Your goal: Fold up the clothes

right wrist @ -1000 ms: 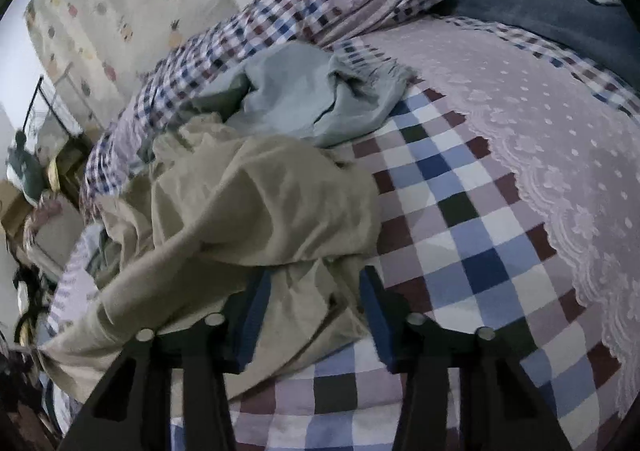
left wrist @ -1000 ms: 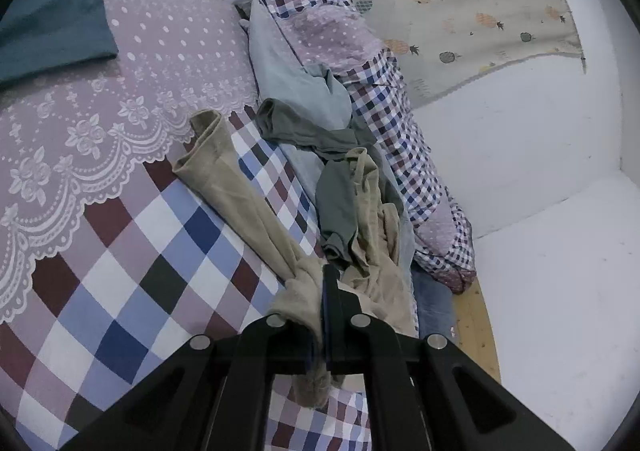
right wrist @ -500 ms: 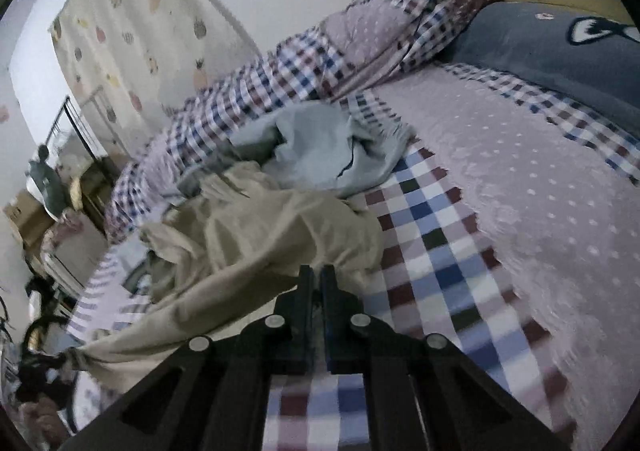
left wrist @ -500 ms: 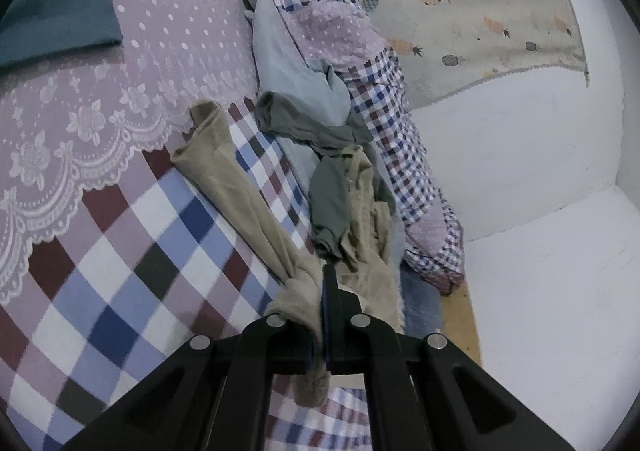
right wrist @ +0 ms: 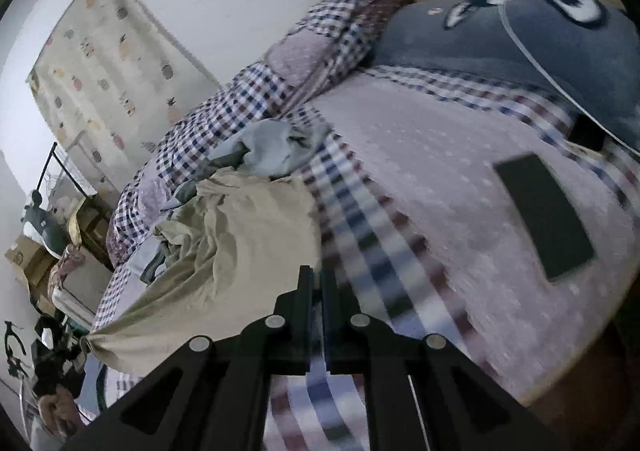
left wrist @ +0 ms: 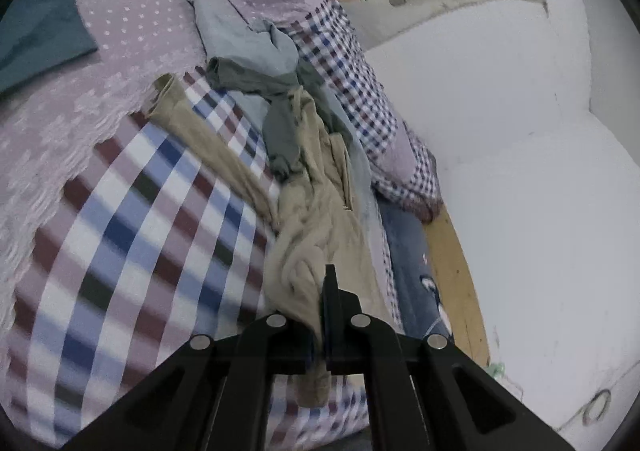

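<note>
Fingers of left gripper [left wrist: 322,315] pinched together on bunched beige trousers [left wrist: 316,211]; right gripper [right wrist: 317,291] fingers nearly touching, nothing visibly between them. Checked bedspread [left wrist: 132,219] fills the frame. Trousers crumpled, one leg trailing toward 11 o'clock, grey-green garment [left wrist: 280,123] at 12 o'clock.

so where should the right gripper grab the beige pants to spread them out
Grip the free cuff of the beige pants, the leg end lying flat on the checked bedspread. Come from the open bedspread side: that cuff is clear of the pile, and the left gripper already clamps the opposite end.
</note>
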